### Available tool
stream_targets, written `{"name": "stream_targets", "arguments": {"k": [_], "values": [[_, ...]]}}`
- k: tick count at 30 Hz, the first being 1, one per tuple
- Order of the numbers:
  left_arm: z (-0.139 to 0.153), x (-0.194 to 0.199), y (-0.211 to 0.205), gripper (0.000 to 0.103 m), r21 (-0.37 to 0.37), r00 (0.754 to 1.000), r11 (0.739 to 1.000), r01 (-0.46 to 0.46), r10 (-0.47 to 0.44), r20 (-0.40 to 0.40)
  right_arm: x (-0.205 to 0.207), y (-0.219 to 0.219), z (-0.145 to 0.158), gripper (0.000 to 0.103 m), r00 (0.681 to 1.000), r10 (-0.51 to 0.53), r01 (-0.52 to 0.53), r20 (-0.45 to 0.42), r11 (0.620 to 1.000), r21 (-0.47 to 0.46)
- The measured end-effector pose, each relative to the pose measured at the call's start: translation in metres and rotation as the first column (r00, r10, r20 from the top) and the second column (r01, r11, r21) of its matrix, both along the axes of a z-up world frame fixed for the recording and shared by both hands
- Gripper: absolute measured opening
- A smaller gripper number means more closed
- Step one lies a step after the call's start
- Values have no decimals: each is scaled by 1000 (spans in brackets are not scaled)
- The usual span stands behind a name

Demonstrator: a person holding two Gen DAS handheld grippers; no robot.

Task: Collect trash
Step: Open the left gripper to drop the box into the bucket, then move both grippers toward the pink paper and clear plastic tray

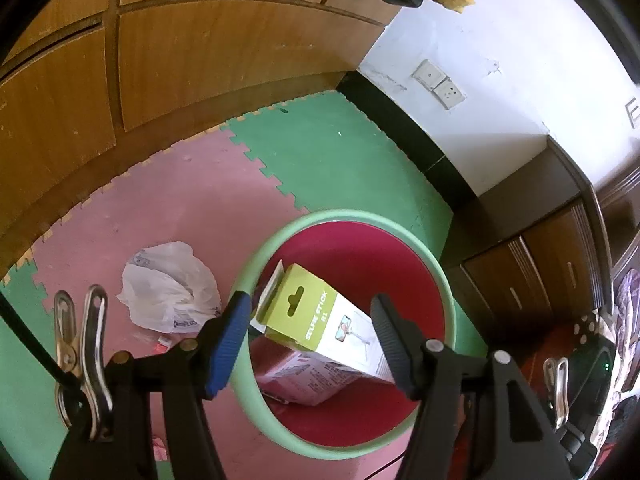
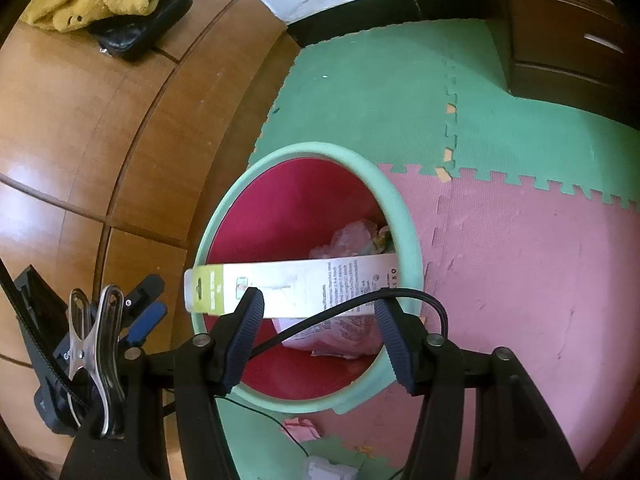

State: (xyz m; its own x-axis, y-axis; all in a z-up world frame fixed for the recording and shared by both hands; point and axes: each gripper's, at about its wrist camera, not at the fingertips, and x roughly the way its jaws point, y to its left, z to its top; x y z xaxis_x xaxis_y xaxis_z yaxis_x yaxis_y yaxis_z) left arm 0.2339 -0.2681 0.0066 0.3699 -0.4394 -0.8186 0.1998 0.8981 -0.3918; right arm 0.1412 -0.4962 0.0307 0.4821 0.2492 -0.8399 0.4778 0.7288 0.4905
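Both my claws hang over the trash bin (image 1: pixel 344 216), pointing steeply down into it. My left claw (image 1: pixel 312 336) stands spread with nothing pinched: the selfie-stick box (image 1: pixel 320 320) shows between its fingers but lies below them, and no pad appears to press on it. My right claw (image 2: pixel 320 320) is likewise spread and holds nothing; a black cable (image 2: pixel 360 300) crosses in front of its fingers. The box lies tilted in the bin, one end propped against the rim on the near-left side of my right claw, the other end reaching the rim on its right. Under the box rest a pink carton (image 1: pixel 304 376) and a crumpled pink wrapper (image 2: pixel 352 240). I judge the step in hand to be the drop of the box, which appears complete, though the box lies high and may need a push to settle. A crumpled white plastic bag (image 1: pixel 168 284) lies on the pink floor mat (image 1: pixel 160 200), to the left of my left claw, outside the bin. The next move calls for swinging the left claw over that bag, lowering it, and pinching a raised fold. Small paper scraps (image 2: pixel 300 428) lie below the bin near my right claw.
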Motion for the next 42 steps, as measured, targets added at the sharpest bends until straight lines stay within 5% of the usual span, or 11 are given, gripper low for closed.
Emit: {"name": "stream_targets", "arguments": {"k": [13, 25, 32, 42], "values": [[23, -13, 53, 65, 78, 997, 995, -64, 61, 42, 4, 33, 11, 59, 993, 119, -117, 19, 990, -77], [41, -38, 170, 65, 232, 976, 948, -216, 203, 78, -12, 92, 21, 59, 949, 313, -303, 24, 933, -193], [23, -62, 231, 65, 299, 964, 918, -259, 264, 22, -33, 142, 12, 59, 905, 426, -415, -8, 878, -237], [-17, -100, 265, 65, 407, 967, 888, -216, 253, -37, -67, 216, -6, 59, 793, 601, -589, -95, 719, -369]]}}
